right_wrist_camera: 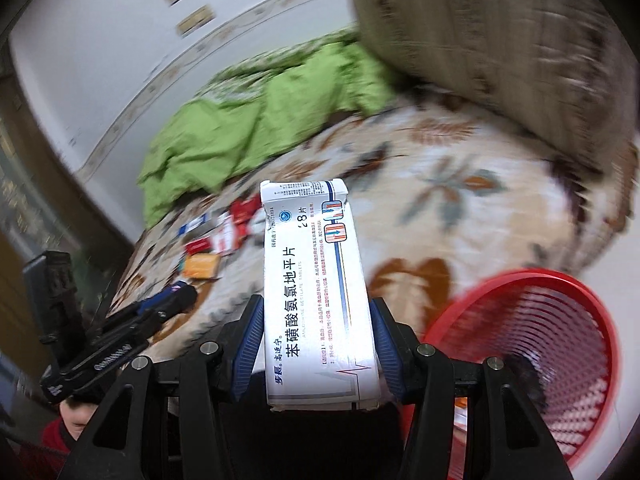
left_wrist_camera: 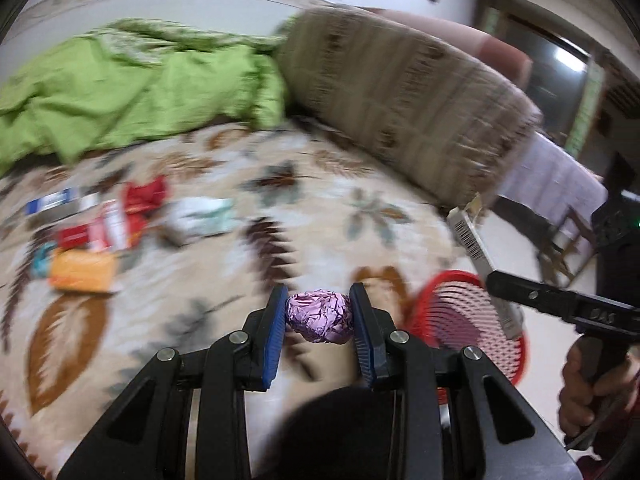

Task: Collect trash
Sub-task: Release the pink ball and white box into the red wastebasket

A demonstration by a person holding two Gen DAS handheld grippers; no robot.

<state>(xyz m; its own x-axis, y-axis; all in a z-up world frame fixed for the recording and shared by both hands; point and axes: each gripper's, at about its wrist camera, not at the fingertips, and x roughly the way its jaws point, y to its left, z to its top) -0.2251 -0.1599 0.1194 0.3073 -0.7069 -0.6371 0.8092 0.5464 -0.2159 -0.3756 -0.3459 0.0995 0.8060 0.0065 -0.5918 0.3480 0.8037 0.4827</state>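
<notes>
We've got the left gripper (left_wrist_camera: 319,316) clamped on a crumpled pink foil ball (left_wrist_camera: 320,315), blue ribbed pads pressing both sides of it. Right gripper (right_wrist_camera: 316,336) is clamped on a white medicine box (right_wrist_camera: 316,288), flat cardboard, long and rectangular, printed face up, far end flap torn. Left wrist view shows that box only edge-on with its barcode side (left_wrist_camera: 472,240), above the red basket (left_wrist_camera: 468,320); the print is readable in the right wrist view only. The foil ball shows in the left view only. The basket is round red plastic with slatted mesh walls, sitting off the near right edge of the bed (left_wrist_camera: 248,240); both held items are just short of its rim. The bed cover is cream with a brown and grey leaf print. Remaining trash (left_wrist_camera: 92,236) sits near the bed's left edge: orange packet, red and white wrappers, a blue-white box, blurred. Crumpled green quilt (left_wrist_camera: 132,80) at the far edge, patterned brown bolster (left_wrist_camera: 400,92) far right.
</notes>
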